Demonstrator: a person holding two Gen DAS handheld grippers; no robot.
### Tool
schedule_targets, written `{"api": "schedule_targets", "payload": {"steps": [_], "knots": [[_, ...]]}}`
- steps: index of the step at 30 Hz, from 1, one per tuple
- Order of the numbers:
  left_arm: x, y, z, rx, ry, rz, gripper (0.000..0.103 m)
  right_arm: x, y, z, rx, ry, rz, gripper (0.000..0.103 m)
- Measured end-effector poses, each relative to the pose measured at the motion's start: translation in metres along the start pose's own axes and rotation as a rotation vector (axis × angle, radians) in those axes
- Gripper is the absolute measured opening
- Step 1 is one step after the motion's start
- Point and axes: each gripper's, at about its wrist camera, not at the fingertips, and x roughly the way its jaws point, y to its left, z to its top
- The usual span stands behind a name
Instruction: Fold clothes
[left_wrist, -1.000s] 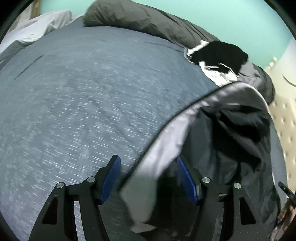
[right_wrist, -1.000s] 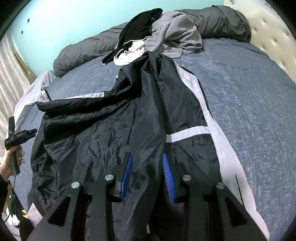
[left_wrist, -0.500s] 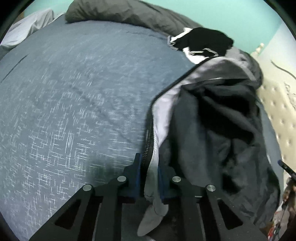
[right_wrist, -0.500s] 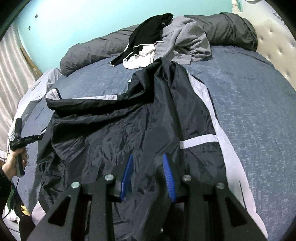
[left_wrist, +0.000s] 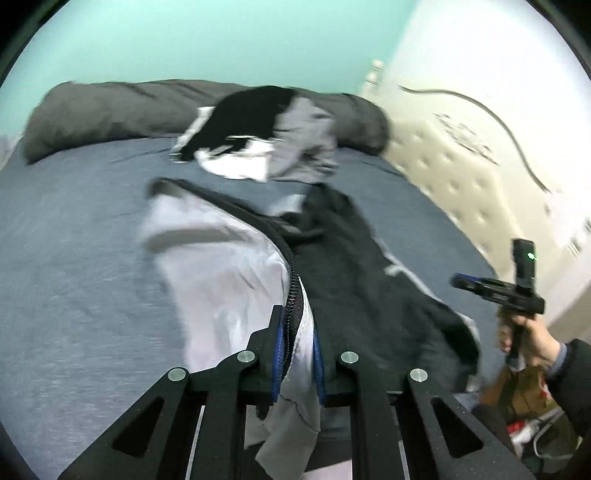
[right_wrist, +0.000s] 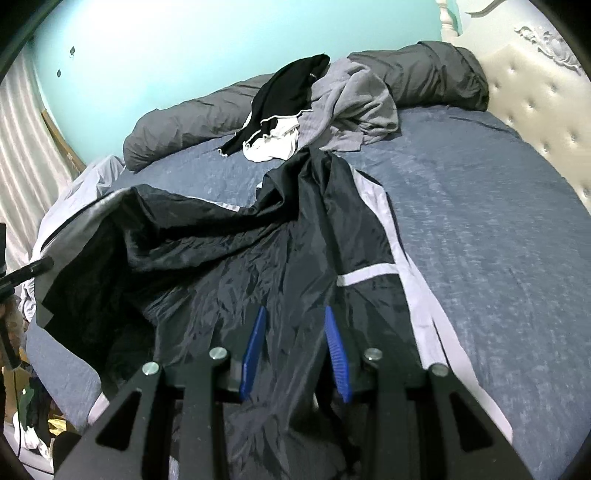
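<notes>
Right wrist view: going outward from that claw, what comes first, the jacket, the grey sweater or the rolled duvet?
1. Jacket, directly beneath the right claw.
2. Grey sweater, further up the bed.
3. Rolled duvet, along the far wall.

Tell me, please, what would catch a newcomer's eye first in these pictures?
The black jacket with pale stripes sprawls across the middle of the blue bed. The left gripper is clamped on its zipper edge, lifting that side, while the right gripper is open over the hem. A pile of clothes sits against the grey pillows.
</notes>
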Motion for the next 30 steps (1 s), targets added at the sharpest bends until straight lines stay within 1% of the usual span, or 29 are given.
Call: {"api": "schedule_targets", "payload": {"steps": [5, 7, 10, 13, 14, 15, 16, 17, 19, 22, 25, 27, 29, 30], "knots": [[0.043, -0.073, -0.008, 0.019, 0.067, -0.111, 0.014, -0.034, -0.001, -0.012, 0.002, -0.022, 0.008, 0.034], [0.059, -0.095, -0.012, 0.031, 0.093, -0.136, 0.014, -0.044, -0.003, -0.016, 0.001, -0.026, 0.008, 0.034], [0.094, -0.118, -0.026, 0.040, 0.183, -0.130, 0.015, -0.053, -0.011, -0.023, 0.017, -0.027, 0.003, 0.034], [0.131, -0.140, -0.041, 0.046, 0.281, -0.120, 0.020, -0.063, -0.019, -0.029, 0.034, -0.028, -0.001, 0.034], [0.140, -0.144, -0.045, 0.045, 0.306, -0.114, 0.024, -0.066, -0.021, -0.031, 0.040, -0.028, -0.003, 0.034], [0.140, -0.143, -0.048, 0.040, 0.315, -0.108, 0.032, -0.069, -0.024, -0.034, 0.047, -0.028, 0.000, 0.034], [0.136, -0.140, -0.050, 0.034, 0.316, -0.105, 0.039, -0.070, -0.027, -0.036, 0.050, -0.027, 0.002, 0.034], [0.131, -0.137, -0.053, 0.029, 0.317, -0.101, 0.050, -0.071, -0.029, -0.037, 0.050, -0.025, 0.001, 0.034], [0.118, -0.128, -0.050, 0.026, 0.297, -0.087, 0.052, -0.071, -0.032, -0.038, 0.047, -0.020, -0.001, 0.034], [0.084, -0.106, -0.046, 0.008, 0.253, -0.040, 0.052, -0.066, -0.031, -0.038, 0.053, -0.015, 0.008, 0.034], [0.055, -0.077, -0.042, -0.026, 0.213, 0.008, 0.053, -0.056, -0.025, -0.038, 0.059, -0.006, 0.026, 0.034], [0.039, -0.051, -0.040, -0.059, 0.190, 0.055, 0.055, -0.048, -0.014, -0.038, 0.047, 0.006, 0.043, 0.035], [0.028, -0.024, -0.040, -0.095, 0.175, 0.094, 0.056, -0.039, 0.001, -0.038, 0.021, 0.022, 0.064, 0.042], [0.023, -0.010, -0.040, -0.114, 0.168, 0.113, 0.056, -0.034, 0.008, -0.037, 0.007, 0.031, 0.075, 0.043]]}}
